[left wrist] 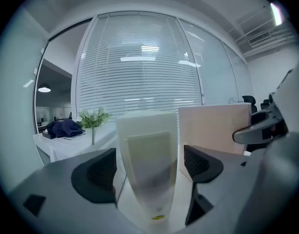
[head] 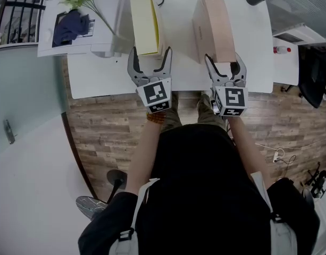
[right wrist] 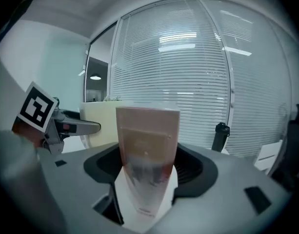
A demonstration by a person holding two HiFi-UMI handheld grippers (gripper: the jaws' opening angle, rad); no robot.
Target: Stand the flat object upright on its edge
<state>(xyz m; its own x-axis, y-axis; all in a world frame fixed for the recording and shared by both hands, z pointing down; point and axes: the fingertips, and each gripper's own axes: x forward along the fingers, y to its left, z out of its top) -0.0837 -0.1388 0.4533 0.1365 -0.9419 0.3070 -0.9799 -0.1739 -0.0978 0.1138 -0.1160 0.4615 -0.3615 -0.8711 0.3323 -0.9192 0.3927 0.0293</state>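
Two flat boxes stand upright on their long edges, side by side on a white bench. The left tool is spread wide around the near end of the yellow box, not pressing it. The right tool likewise stands wide around the tan box.

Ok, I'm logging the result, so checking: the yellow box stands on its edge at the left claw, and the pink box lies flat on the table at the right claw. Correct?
Not quite. The pink box is not lying flat: it stands on its edge too, inside the open right claw, as the right gripper view shows. The yellow box does stand on its edge at the left claw.
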